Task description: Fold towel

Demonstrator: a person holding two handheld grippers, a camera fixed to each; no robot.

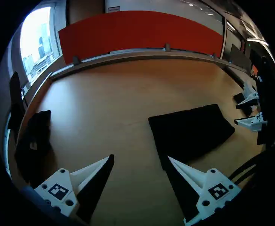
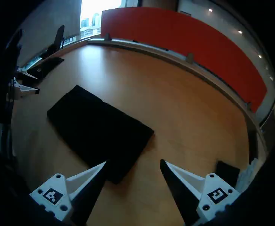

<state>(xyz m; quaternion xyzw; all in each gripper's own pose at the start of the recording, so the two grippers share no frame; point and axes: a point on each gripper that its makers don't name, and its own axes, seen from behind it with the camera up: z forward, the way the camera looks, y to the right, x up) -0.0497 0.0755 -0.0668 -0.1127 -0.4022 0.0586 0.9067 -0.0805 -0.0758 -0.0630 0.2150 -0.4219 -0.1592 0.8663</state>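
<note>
Left gripper view: my left gripper [image 1: 140, 156] gapes wide, holding nothing, above the desk [image 1: 111, 98]. The black towel [image 1: 192, 132] lies flat, well short of the desk's far edge, perhaps already doubled over. My right gripper [image 2: 132, 161] is likewise spread and empty, beside the towel's near corner.

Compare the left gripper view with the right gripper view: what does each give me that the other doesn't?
Left gripper view: the right gripper from outside, open, beside the flat black cloth towel's far end; a near look at a heaped dark bundle at the wooden table's left edge.
Right gripper view: the left gripper from outside, open, beyond the towel; a small flat black object at lower right.
Both: the towel, the red partition panel, the bright window.
</note>
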